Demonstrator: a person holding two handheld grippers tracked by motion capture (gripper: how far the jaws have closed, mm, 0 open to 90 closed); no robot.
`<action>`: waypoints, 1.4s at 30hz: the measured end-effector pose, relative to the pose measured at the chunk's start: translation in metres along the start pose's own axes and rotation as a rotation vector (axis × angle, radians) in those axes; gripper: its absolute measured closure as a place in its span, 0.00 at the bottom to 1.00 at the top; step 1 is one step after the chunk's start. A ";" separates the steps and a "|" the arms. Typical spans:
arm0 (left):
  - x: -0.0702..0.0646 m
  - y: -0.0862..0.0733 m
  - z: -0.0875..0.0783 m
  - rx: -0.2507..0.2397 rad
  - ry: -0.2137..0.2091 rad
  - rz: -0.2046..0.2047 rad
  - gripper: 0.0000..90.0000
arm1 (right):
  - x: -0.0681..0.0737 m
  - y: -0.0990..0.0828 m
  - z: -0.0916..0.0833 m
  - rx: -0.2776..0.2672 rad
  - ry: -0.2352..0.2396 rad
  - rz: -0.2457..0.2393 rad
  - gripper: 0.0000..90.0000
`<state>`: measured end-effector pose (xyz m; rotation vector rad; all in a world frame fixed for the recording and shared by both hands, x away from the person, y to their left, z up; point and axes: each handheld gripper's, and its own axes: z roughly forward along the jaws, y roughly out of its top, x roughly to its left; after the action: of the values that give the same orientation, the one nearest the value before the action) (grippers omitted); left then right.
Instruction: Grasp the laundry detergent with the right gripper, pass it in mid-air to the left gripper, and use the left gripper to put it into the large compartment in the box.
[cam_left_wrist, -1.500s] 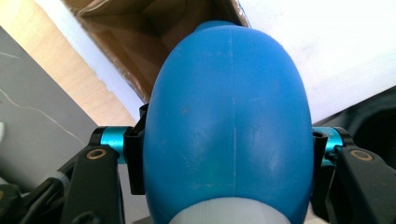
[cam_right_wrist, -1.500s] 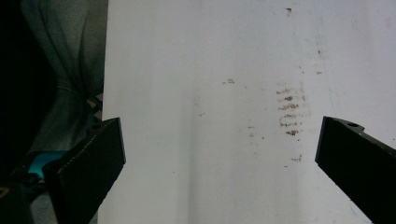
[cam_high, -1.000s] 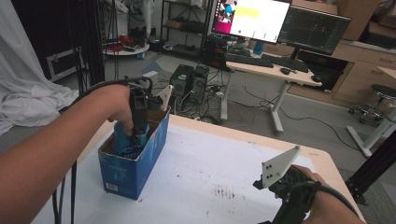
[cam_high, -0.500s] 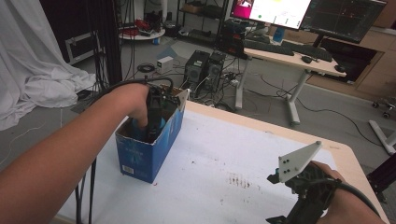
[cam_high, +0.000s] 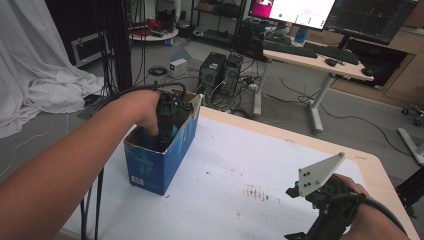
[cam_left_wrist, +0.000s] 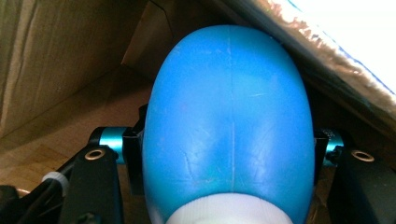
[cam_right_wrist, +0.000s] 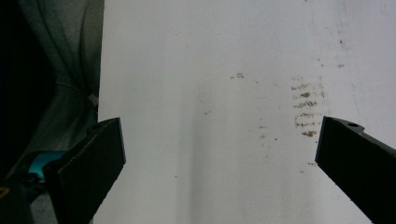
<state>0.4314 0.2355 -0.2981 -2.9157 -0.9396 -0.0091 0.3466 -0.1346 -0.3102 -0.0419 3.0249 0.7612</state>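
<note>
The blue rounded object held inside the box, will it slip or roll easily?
The blue object looks smooth and egg-rounded, so it may slip in the left gripper, which clamps its curved sides. Set on the table, it would probably roll; inside the box the walls should stop it.

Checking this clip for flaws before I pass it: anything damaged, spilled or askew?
Only small things: brownish smudges mark the white table top, and the blue bottle clamped by the left gripper inside the blue carton shows fine scratches. Nothing is spilled or tipped.

- The left gripper (cam_high: 164, 131) is now lower, deeper inside the open blue cardboard box (cam_high: 160, 161).
- It carries the smooth blue rounded object (cam_left_wrist: 229, 126) down.
</note>
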 end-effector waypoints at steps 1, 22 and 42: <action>0.000 0.000 0.000 0.002 0.000 0.000 0.42 | 0.000 0.000 0.000 -0.002 0.000 0.001 0.01; 0.001 -0.008 -0.021 -0.028 0.005 -0.020 0.29 | 0.000 0.000 0.001 -0.004 0.004 0.001 0.01; -0.016 -0.013 -0.078 -0.069 0.052 0.026 0.14 | -0.005 0.002 0.004 0.003 0.019 0.002 0.01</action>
<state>0.4126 0.2310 -0.2197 -2.9746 -0.9113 -0.1174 0.3513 -0.1306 -0.3124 -0.0466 3.0439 0.7609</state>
